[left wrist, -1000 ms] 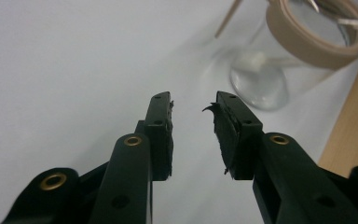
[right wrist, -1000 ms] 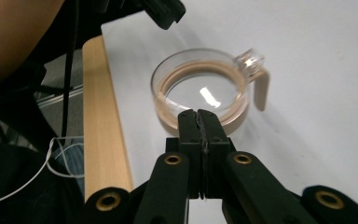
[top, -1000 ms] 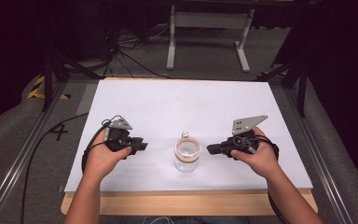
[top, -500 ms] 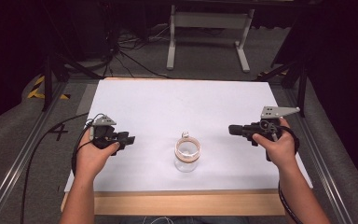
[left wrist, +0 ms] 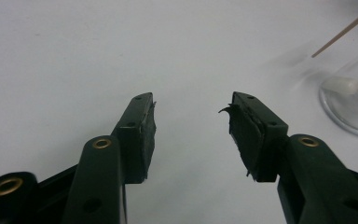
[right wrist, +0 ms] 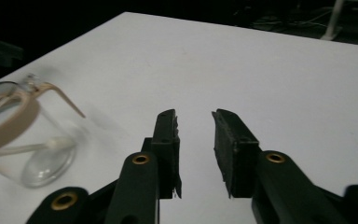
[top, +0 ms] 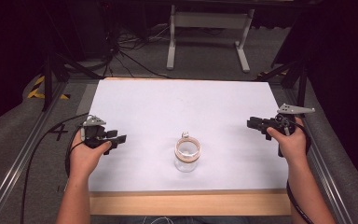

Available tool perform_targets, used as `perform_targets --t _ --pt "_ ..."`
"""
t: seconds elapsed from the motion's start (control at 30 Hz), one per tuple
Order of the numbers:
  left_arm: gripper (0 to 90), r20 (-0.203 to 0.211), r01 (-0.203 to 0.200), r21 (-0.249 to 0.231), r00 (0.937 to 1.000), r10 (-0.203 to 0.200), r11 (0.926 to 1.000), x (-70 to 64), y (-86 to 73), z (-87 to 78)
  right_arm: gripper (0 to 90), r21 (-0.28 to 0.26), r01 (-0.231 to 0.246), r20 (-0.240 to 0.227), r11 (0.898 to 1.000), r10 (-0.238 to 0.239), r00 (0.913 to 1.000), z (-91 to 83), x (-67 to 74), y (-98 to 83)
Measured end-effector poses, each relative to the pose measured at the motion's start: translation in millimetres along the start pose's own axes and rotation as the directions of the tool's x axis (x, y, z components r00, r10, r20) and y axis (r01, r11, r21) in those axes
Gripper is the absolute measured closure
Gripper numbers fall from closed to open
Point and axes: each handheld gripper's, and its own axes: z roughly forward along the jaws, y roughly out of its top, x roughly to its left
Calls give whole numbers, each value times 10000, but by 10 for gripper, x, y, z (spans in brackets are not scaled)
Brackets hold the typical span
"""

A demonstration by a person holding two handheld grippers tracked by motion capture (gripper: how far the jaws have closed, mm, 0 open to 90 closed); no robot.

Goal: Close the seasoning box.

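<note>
Lab: framed table, floor cables

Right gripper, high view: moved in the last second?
Yes. The black two-jaw right gripper has pulled outward, away from the clear glass jar, toward the right edge of the white table. The jar itself has stayed put.

A dark mark shaped like the digit "4" stands on the grey floor just left of the counter; nothing else is legible.
</note>
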Motion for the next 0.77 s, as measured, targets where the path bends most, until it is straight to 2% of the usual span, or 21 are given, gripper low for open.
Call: perform_targets --t 0.03,0.07,0.13,0.23,0.4,0.43,0.53,0.67,0.77 --pt "482 -85 22 100 10000 -21 9999 27 -23 25 645 238 -29 338 9997 21 9994 30 -77 -65" --pt "475 -85 22 100 10000 -21 9999 27 -23 25 645 238 -29 338 9997 21 9994 30 -77 -65" --pt "467 -48 84 117 10000 -84 9999 51 -51 61 604 462 30 745 9989 -64 9972 63 -147 -127" --pt "446 -200 107 247 9997 -102 9996 91 -91 102 559 744 83 1405 9972 -187 9899 109 -258 -227" --pt "425 -391 -30 438 9992 47 9990 134 -132 160 529 1010 -112 1755 9948 -67 9845 167 -372 -349" --pt "424 -410 -92 493 9991 112 9987 135 -136 172 515 1163 -169 1985 9931 -66 9801 202 -423 -415" --pt "419 -268 -237 631 9993 255 9977 124 -146 208 507 1414 -132 2266 9899 -194 9738 241 -479 -498" --pt "403 -104 -378 810 9992 388 9960 111 -152 232 502 1519 -294 2326 9880 -68 9725 262 -510 -549" --pt "393 7 -539 886 9985 540 9946 90 -151 253 492 1403 -317 2306 9896 -16 9730 261 -502 -539"
